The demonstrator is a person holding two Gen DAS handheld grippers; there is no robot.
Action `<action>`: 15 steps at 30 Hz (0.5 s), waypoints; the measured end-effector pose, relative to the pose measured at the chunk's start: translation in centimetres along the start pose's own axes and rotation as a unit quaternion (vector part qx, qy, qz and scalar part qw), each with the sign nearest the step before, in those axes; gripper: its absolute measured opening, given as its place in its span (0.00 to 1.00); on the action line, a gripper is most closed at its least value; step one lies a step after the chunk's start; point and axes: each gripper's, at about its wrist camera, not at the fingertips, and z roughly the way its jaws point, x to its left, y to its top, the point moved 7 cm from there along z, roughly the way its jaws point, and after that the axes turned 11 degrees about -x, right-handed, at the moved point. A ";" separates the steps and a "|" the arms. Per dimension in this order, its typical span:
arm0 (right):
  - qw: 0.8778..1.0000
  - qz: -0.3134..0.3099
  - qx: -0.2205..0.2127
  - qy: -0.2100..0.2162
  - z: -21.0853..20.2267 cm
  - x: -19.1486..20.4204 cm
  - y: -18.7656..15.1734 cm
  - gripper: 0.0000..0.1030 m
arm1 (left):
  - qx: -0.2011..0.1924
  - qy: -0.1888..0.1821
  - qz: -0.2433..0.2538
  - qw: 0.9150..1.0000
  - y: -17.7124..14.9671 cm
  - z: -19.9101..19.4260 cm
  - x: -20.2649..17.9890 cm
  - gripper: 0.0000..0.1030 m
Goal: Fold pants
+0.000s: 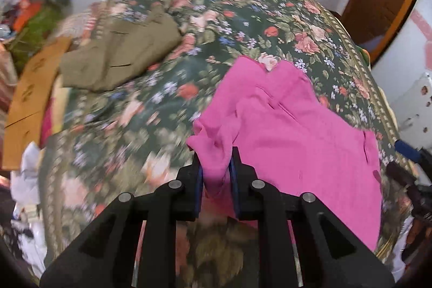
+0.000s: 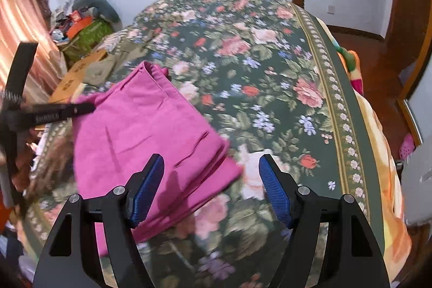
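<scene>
Pink pants (image 1: 291, 131) lie folded on a floral bedspread (image 1: 151, 88). My left gripper (image 1: 216, 161) is shut on a bunched corner of the pants and lifts it slightly. In the right wrist view the pants (image 2: 140, 126) lie as a folded stack left of centre. My right gripper (image 2: 212, 169) is open and empty, hovering over the near right corner of the stack; its left finger (image 2: 151, 180) is above the pink cloth. The left gripper's body (image 2: 54, 109) shows at the far left edge of the pants.
Folded olive-brown pants (image 1: 118, 53) lie at the bed's far left beside a cardboard box (image 1: 29, 104). Cluttered bags (image 2: 86, 26) stand by the wall. The bed's right edge (image 2: 359, 126) drops to an orange blanket and wooden floor.
</scene>
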 end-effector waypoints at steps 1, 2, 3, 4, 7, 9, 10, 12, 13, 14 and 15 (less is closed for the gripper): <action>1.000 0.000 -0.002 0.004 -0.3 0.5 0.0 0.66 | -0.004 0.003 0.002 1.000 -0.5 -0.6 0.1 0.17; 1.000 -0.001 -0.002 0.009 -0.7 1.0 0.0 0.67 | -0.006 0.004 0.002 1.000 -1.1 -1.3 -0.1 0.17; 1.000 -0.004 -0.001 0.013 -1.1 1.5 -0.2 0.67 | -0.005 0.000 -0.003 1.000 -1.5 -1.8 -0.1 0.17; 1.000 -0.007 0.000 0.015 -1.3 2.0 -0.3 0.67 | -0.004 -0.004 -0.007 1.000 -1.7 -2.2 -0.3 0.17; 0.999 -0.021 0.008 0.023 -1.9 3.5 -1.3 0.67 | -0.003 -0.020 -0.013 1.000 -2.7 -3.2 -0.9 0.17; 0.999 -0.027 0.015 0.028 -2.3 4.1 -2.2 0.67 | -0.003 -0.029 -0.011 1.000 -3.2 -3.7 -1.3 0.17; 0.999 -0.029 0.019 0.029 -2.3 4.2 -2.7 0.67 | -0.007 -0.035 -0.010 0.999 -3.4 -4.1 -1.2 0.17; 0.999 -0.040 0.028 0.021 -2.0 4.3 -3.9 0.66 | -0.016 -0.040 -0.006 0.999 -3.5 -4.7 -1.1 0.19; 0.998 -0.046 0.040 0.014 -1.6 4.2 -4.7 0.66 | -0.018 -0.040 -0.002 0.999 -3.6 -4.9 -0.9 0.24; 0.998 -0.046 0.045 0.014 -1.4 4.1 -5.2 0.66 | -0.018 -0.042 -0.002 0.999 -3.7 -4.9 -0.6 0.28; 0.998 -0.043 0.045 0.018 -1.3 4.0 -5.7 0.66 | -0.016 -0.046 -0.006 0.999 -3.9 -4.9 -0.2 0.29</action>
